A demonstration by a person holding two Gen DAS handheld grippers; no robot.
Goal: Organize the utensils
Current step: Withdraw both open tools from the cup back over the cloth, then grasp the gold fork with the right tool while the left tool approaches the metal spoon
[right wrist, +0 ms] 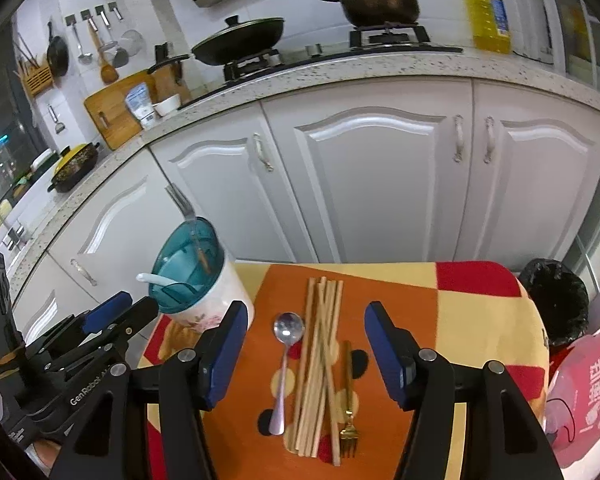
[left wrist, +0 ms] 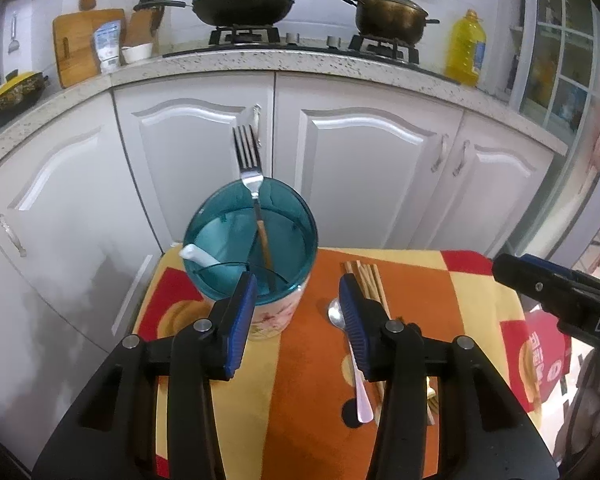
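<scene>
Utensils split 2 ways right now: some in the holder, rest flat on the table. Holder is a white floral cup with a teal divided top, standing upright at the table's far left corner. In it – 1 silver fork, tines up, wooden handle down in a compartment, leaning on the far rim; plus a white spoon whose handle pokes out over the left rim.

Left gripper sits just this side of the holder, fingers released, nothing between the pads – reads as just having let go of the fork or backing away, a judgement only. Left pad overlaps the holder's near wall in view; contact cannot be told.

Still on the table: metal spoon, bowl away from the camera; a loose bundle of wooden chopsticks just right of it, partly crossed; a gold fork with tines toward the camera, touching or under the chopsticks' right edge.

Right gripper hovers above this pile, fingers apart and empty, straddling spoon and chopsticks in view – likely lining up the next pick. Chopsticks lying crossed may scatter if grabbed as 1 bunch; the spoon is the cleaner single target.

Task roughly partway – 2 items stowed, 3 groups left.
</scene>
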